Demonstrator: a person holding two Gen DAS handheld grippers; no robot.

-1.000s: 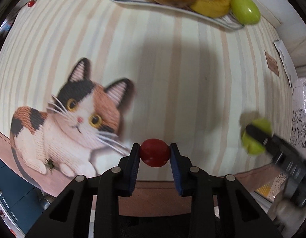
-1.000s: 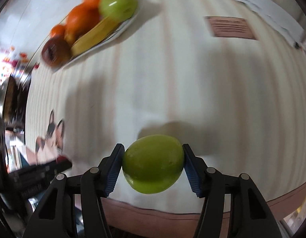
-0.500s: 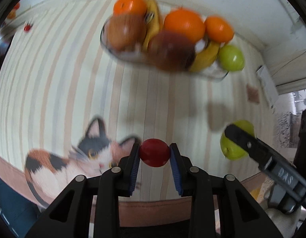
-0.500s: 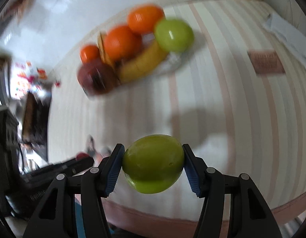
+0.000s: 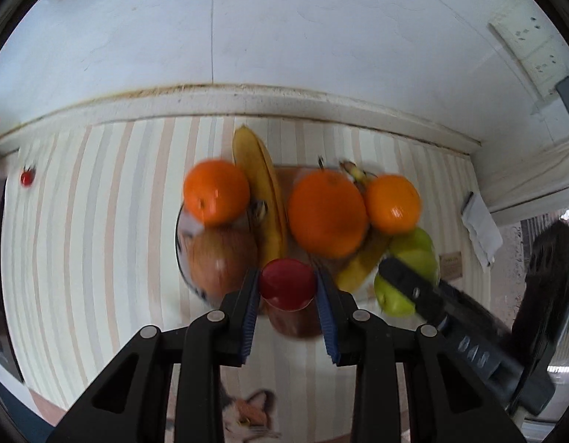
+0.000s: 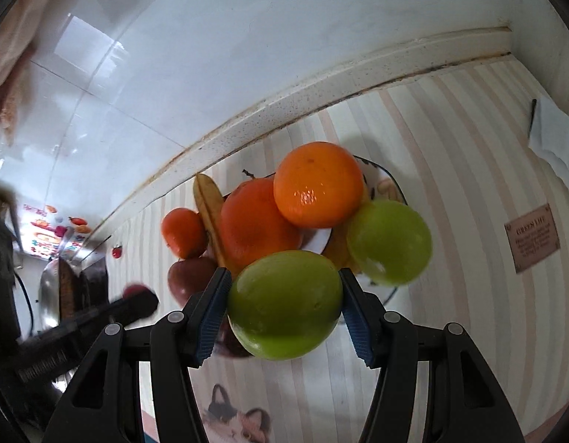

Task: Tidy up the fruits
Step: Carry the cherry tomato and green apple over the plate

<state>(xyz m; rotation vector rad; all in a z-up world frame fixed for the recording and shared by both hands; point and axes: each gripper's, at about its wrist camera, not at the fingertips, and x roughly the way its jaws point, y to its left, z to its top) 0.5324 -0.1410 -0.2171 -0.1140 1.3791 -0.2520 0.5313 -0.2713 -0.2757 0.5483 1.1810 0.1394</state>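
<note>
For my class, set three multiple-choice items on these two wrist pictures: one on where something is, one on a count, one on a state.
1. Where is the banana?
A. on the plate among the fruit
B. on the floor
C. in the left gripper

2. How many orange fruits lie on the plate?
A. one
B. three
C. six

3. What is the right gripper doing?
A. hanging open and empty
B. shut on the green fruit
C. shut on a spoon

Key: 1 A, it lies between the orange fruits in the left wrist view; 2 B, three show in both views; 3 B, both blue pads press the fruit's sides, as the left gripper clamps the small red fruit.
</note>
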